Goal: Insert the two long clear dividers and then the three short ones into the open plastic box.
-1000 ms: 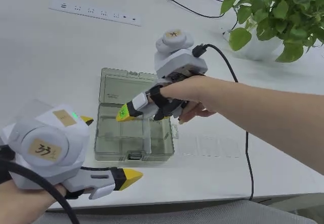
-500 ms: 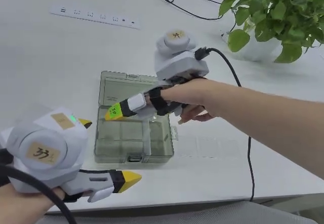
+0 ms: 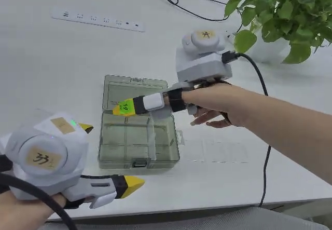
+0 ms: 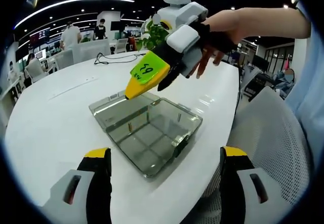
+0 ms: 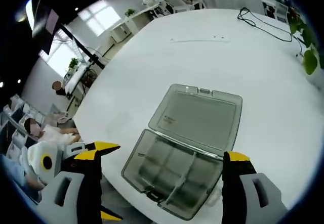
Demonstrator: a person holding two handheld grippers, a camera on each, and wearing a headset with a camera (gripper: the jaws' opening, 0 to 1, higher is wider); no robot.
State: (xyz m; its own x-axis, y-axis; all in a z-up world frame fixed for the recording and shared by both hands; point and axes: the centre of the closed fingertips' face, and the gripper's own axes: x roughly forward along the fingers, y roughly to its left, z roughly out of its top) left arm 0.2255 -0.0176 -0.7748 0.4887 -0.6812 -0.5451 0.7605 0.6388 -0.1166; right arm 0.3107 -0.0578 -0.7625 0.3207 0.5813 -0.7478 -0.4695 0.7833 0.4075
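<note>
Jaws apart on both, right gripper (image 5: 171,152) above open box (image 3: 136,91), left gripper (image 4: 164,152) near its front

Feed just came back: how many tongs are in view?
2. Right tongs, open, over the open box near its hinge; left tongs, open, at its front-left corner.

The right gripper (image 4: 144,80) hovers over the open plastic box (image 4: 147,133).

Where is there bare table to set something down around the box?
Free: the stretch between the power strip and the lid, and the table left of the box. Crowded: right of the box, where clear dividers lie; the right gripper hangs over the box.
</note>
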